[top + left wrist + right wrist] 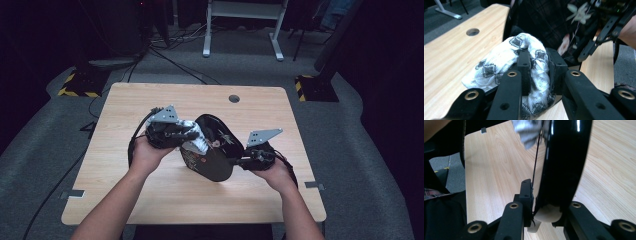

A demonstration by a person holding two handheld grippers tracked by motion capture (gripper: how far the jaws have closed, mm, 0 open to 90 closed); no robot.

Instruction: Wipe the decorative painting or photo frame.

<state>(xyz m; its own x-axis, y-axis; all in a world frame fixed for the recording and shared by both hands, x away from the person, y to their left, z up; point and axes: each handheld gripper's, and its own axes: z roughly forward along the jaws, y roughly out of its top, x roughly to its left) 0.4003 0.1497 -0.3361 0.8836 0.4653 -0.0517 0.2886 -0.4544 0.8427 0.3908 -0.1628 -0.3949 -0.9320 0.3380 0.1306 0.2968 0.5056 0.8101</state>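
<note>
At the centre of the high view, a black glossy case [215, 150] stands open above the tabletop [150, 190]. The right hand-held gripper [248, 161] is clamped on its edge. The left hand-held gripper [192, 134], jaws closed, pinches a white patterned cloth [499, 65] at the case's upper left.

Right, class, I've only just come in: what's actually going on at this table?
A person at a wooden table works with a gripper in each hand. The left gripper is clamped on a rolled white cloth with a black diamond pattern and holds it at the mouth of a glossy black pouch. The right gripper is shut on the pouch's edge and holds it up off the table. It looks as if the cloth is going into the pouch, or coming out; the pictures don't settle which.
</note>
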